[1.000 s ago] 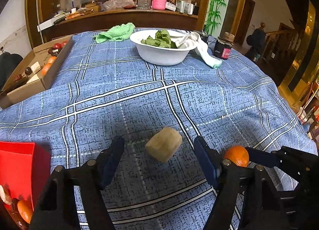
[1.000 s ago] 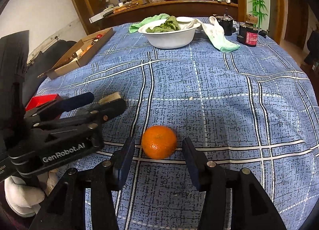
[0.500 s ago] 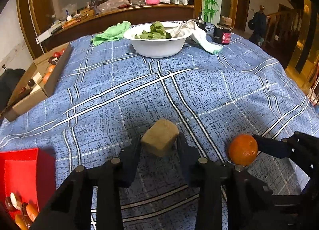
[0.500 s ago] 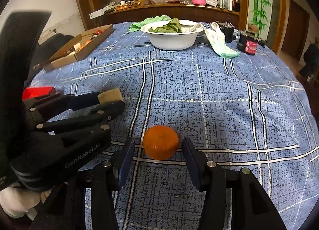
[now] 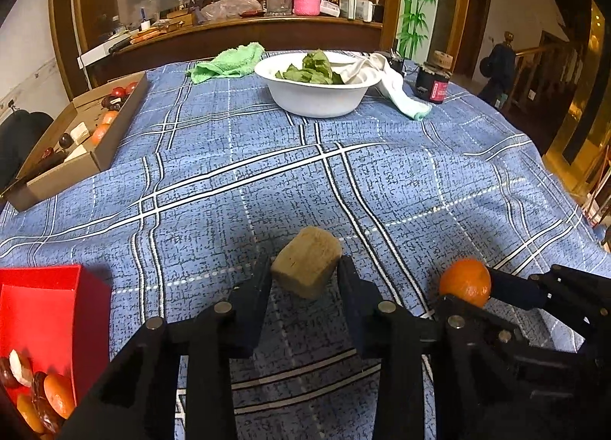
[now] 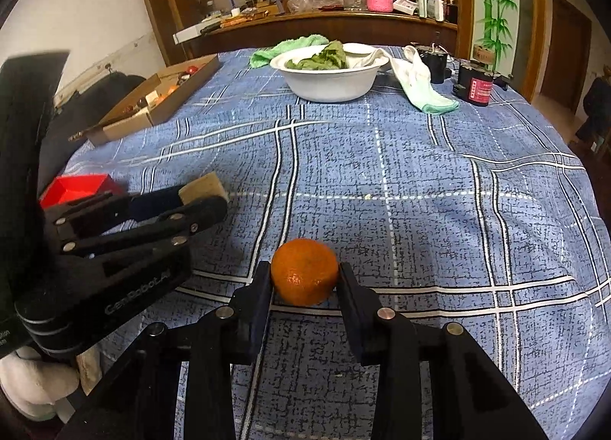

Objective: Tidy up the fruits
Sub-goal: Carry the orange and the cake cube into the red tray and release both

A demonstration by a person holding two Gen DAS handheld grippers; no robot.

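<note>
Now two grippers each clamp one fruit: left gripper (image 5: 305, 274) on one tan fruit (image 5: 306, 266), right gripper (image 6: 305, 279) on one orange (image 6: 304, 271)

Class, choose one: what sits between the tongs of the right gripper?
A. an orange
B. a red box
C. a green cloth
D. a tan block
A: in the right wrist view the right gripper has its tongs pressed against both sides of the orange, having just closed onto it.
</note>
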